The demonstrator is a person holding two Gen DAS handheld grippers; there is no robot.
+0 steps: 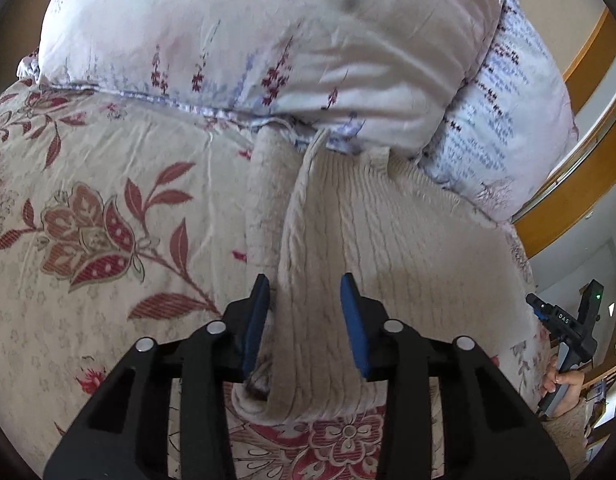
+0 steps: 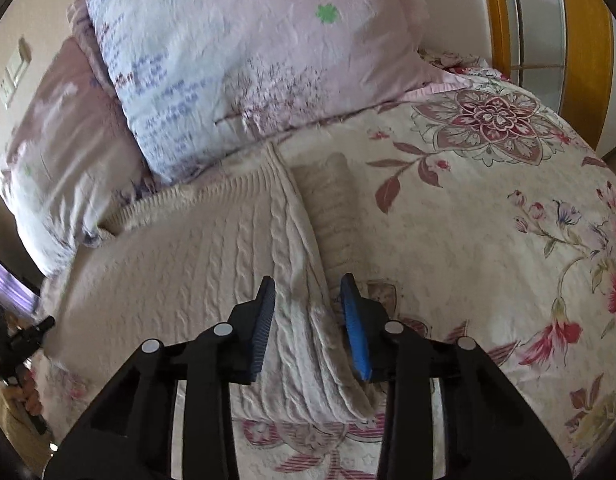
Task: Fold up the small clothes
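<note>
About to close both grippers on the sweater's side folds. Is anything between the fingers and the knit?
Nothing visible. The left gripper and right gripper are both open, each straddling a folded edge of the sweater on the bedspread. The pillows only touch its far end.
</note>
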